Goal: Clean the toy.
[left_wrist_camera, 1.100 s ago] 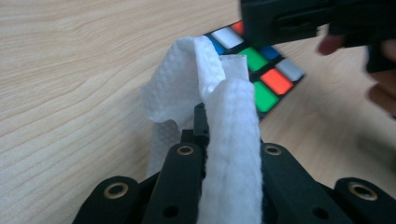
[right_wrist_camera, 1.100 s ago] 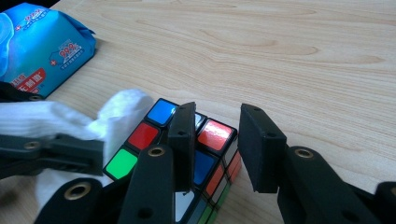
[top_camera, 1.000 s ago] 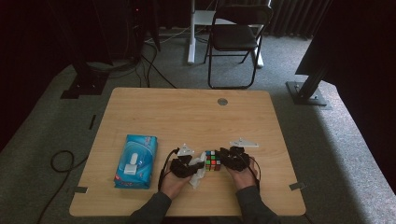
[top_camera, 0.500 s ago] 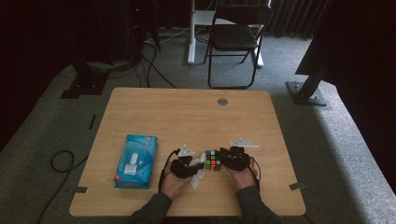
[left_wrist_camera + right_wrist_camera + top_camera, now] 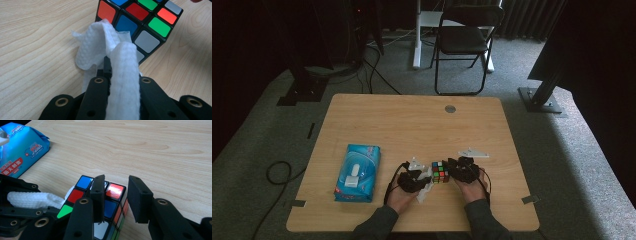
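A: The left gripper (image 5: 414, 180) was clenched on a white wipe (image 5: 120, 65), pressed against the cube (image 5: 440, 171) at its three o'clock.

B: And the right gripper (image 5: 458, 171) clamped that cube, near the table's (image 5: 412, 120) six o'clock edge.

Rubik's cube (image 5: 140, 22): black frame, stickers red, blue, green, orange and grey-white. Wet wipe (image 5: 105, 50): white, fine dimpled embossing. Wet-wipe pack (image 5: 357, 172): bright blue with white flap, red-and-white label patch with print. Left gripper (image 5: 111, 67) and right gripper (image 5: 116, 195): matte black, brass-coloured screw rings. Table (image 5: 412, 125): light wood grain, grey round insert.
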Demonstrator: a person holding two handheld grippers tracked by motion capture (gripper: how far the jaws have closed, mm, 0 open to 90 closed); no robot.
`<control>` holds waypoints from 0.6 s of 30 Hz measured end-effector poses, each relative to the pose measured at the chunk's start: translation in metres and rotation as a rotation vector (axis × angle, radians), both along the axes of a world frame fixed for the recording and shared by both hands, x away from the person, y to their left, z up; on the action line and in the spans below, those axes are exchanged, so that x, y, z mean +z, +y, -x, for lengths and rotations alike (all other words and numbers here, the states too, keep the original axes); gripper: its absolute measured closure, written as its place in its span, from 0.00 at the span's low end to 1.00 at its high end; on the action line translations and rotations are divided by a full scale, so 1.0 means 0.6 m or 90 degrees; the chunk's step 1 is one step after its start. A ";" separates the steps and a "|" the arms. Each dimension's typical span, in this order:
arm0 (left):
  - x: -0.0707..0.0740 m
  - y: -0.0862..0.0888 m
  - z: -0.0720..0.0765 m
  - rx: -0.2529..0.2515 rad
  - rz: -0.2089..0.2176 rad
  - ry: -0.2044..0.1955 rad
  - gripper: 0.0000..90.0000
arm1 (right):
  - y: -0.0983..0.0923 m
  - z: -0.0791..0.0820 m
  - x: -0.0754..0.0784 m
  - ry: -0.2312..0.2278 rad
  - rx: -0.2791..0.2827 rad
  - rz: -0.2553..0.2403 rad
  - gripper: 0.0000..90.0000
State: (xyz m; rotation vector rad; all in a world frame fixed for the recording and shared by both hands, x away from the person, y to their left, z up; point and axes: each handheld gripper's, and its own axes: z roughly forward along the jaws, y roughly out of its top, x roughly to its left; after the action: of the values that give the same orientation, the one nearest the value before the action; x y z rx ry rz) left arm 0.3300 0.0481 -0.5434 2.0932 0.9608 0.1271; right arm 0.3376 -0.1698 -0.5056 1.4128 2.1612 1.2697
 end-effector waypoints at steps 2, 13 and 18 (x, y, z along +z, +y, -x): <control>0.001 0.004 -0.002 0.010 -0.007 -0.001 0.94 | 0.000 -0.001 0.000 0.000 -0.001 -0.002 0.75; 0.004 0.055 -0.022 0.081 -0.035 -0.014 0.94 | 0.024 -0.013 0.000 -0.002 -0.004 0.000 0.75; 0.000 0.069 -0.023 0.091 -0.022 -0.025 0.93 | 0.039 -0.021 0.000 0.003 -0.005 -0.005 0.75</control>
State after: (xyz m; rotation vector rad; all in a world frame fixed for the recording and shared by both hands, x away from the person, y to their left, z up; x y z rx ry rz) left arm 0.3439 0.0893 -0.5436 2.0447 1.0909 0.2595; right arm 0.3502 -0.1466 -0.5055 1.4266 2.1537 1.2752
